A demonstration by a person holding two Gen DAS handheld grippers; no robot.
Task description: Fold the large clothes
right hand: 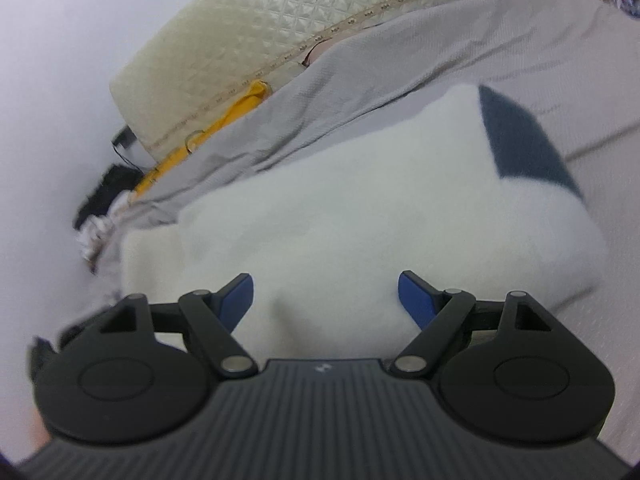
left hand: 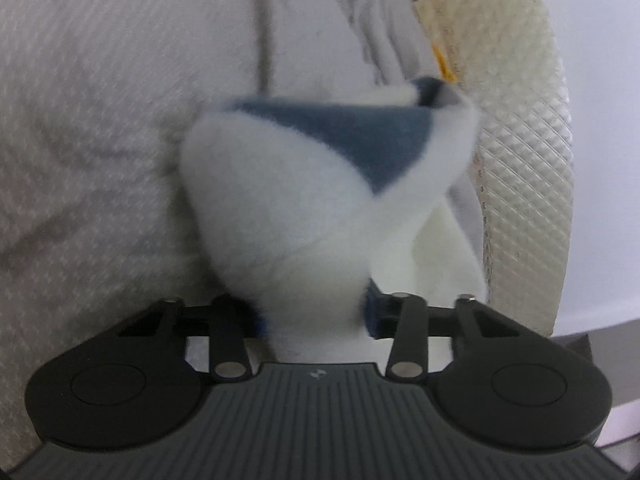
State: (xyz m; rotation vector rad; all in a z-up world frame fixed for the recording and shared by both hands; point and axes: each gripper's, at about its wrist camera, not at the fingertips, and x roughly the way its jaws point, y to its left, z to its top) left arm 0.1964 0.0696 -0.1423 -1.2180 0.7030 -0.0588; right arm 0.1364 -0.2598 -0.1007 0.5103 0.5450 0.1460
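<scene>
A fluffy white fleece garment (left hand: 280,200) with a dark blue panel (left hand: 352,136) rises in a twisted bunch straight ahead in the left wrist view. My left gripper (left hand: 316,316) is shut on its lower end, and the blue pads press into the fleece from both sides. In the right wrist view the same garment (right hand: 380,208) lies as a thick folded block on the bed, with its blue panel (right hand: 524,148) at the far right corner. My right gripper (right hand: 326,296) stands open just over the near edge of the block, its blue fingertips (right hand: 416,300) wide apart and pinching nothing.
A grey textured bed cover (right hand: 400,60) lies under and behind the garment. A cream quilted mattress edge (right hand: 260,20) borders it, with a yellow strip (right hand: 224,120) and a dark object (right hand: 104,196) beside a pale wall. The cover (left hand: 80,120) fills the left wrist view's left side.
</scene>
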